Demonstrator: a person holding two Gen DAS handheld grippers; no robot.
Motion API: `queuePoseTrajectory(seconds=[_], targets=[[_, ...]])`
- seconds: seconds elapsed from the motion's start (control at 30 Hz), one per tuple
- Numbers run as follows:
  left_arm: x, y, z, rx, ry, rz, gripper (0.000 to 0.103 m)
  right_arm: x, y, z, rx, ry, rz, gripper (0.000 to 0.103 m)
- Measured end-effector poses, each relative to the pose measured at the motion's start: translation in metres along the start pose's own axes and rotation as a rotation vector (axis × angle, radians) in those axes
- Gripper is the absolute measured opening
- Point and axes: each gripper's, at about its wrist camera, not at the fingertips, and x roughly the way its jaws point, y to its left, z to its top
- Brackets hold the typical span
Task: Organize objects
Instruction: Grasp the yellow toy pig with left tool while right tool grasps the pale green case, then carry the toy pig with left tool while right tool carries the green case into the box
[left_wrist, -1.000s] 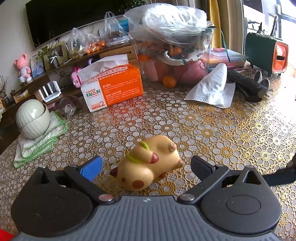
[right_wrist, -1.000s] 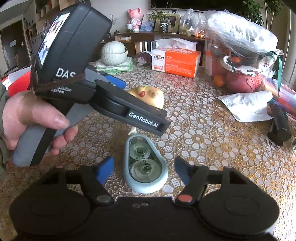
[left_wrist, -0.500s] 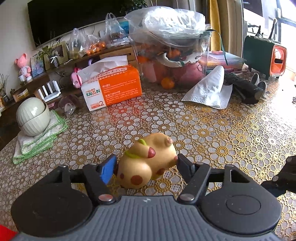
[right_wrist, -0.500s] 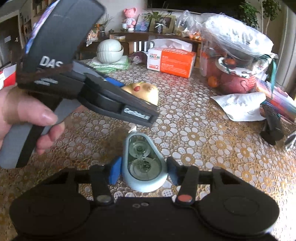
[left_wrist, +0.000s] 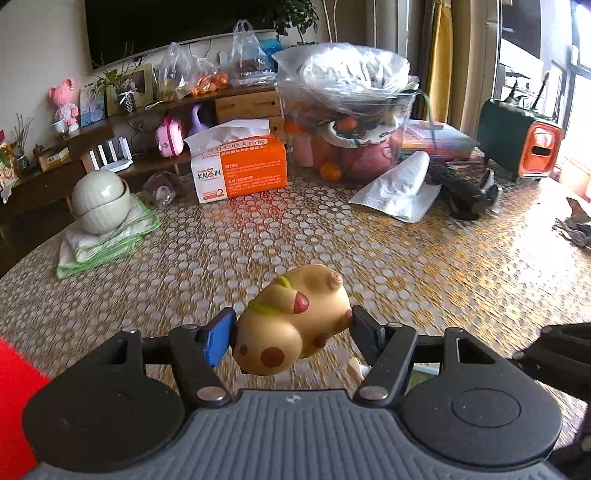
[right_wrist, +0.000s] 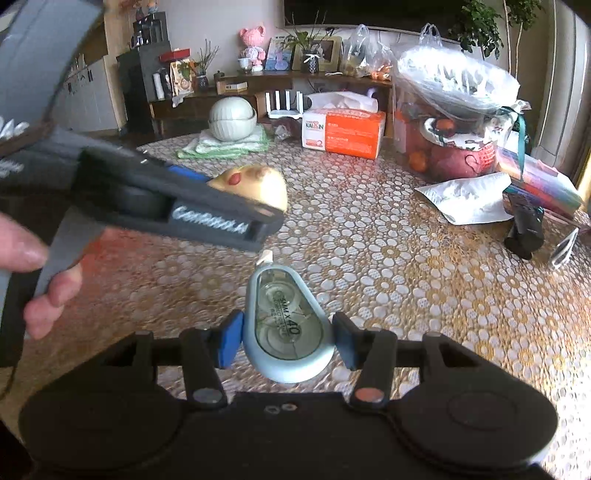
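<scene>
My left gripper (left_wrist: 291, 334) is shut on a yellow squishy animal toy (left_wrist: 291, 321) with red spots and holds it above the patterned table (left_wrist: 332, 240). The toy also shows in the right wrist view (right_wrist: 255, 184), pinched in the left gripper (right_wrist: 255, 206) held by a hand. My right gripper (right_wrist: 284, 338) is shut on a light blue correction tape dispenser (right_wrist: 286, 328) and holds it off the table, nozzle pointing away.
An orange tissue box (left_wrist: 240, 170) stands at the back, with stacked bowls on a folded cloth (left_wrist: 101, 206) to its left. A bagged container of fruit (left_wrist: 347, 122), a white paper (left_wrist: 402, 184), a black object (left_wrist: 465, 192) and a green-orange box (left_wrist: 521, 147) sit at the back right.
Both grippers closed on their objects, the left on the toy and the right on the tape dispenser, and lifted them off the table.
</scene>
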Motion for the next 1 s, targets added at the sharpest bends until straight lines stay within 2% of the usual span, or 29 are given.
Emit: queuePoseTrajectory(seconds=[0.4,0.57,0.77,1.0], targets=[[-0.099,-0.002,-0.036,-0.028,-0.016,-0.024,0.067,-0.066,0.029,-0.003,0.057,-0.063,0.019,0.051],[-0.139,0.005,-0.05,-0.051,-0.037,-0.032,0.066,-0.09,0.05,-0.001,0.036,-0.087,0.037,0.051],[-0.184,0.023,-0.064,-0.096,-0.066,-0.026,0.067,-0.105,0.082,0.004,-0.002,-0.104,0.063,0.051],[-0.231,0.067,-0.087,-0.148,-0.091,0.027,0.067,-0.109,0.133,0.018,-0.088,-0.118,0.107,0.052]])
